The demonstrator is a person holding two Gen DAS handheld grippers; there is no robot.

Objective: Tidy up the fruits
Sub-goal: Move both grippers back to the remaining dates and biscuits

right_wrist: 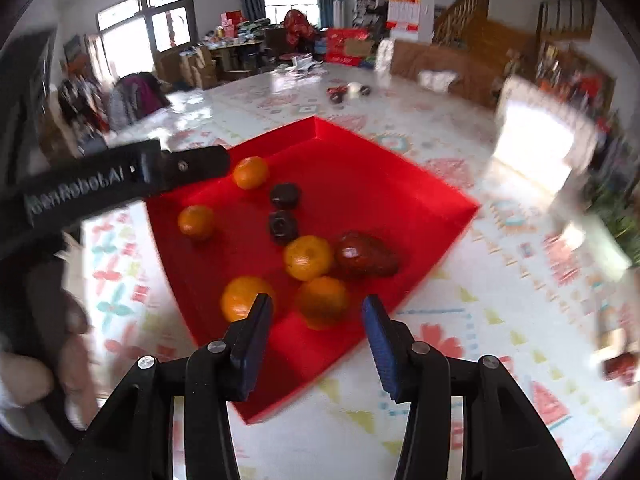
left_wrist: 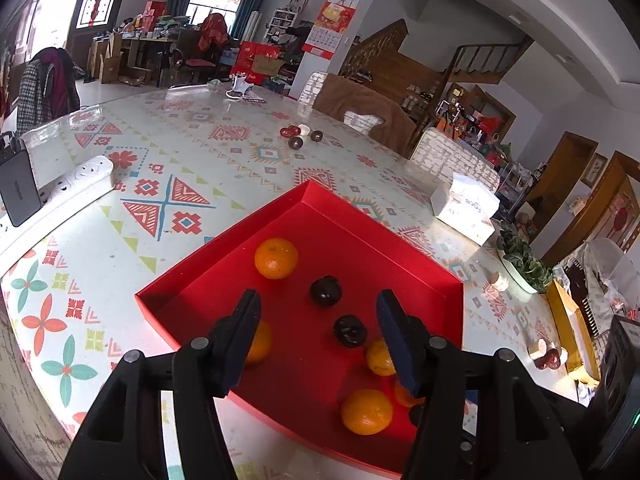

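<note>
Hovering over the red box (left_wrist: 224, 256), I have my left tongs (left_wrist: 318, 332) spread wide and holding nothing. My right tongs (right_wrist: 318, 330) are spread and bare too, above the box's near corner. Inside the box lie five oranges (right_wrist: 308, 258), two dark fruits (right_wrist: 284, 228) and a reddish one (right_wrist: 362, 254) touching an orange. More dark fruit (left_wrist: 296, 143) sits far off on the patterned worktop (left_wrist: 120, 248).

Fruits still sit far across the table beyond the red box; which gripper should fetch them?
Probably the left. The left gripper is open and empty over the red box, with the fruits in sharp view ahead. The right gripper is also open, but its view is motion-blurred.
</note>
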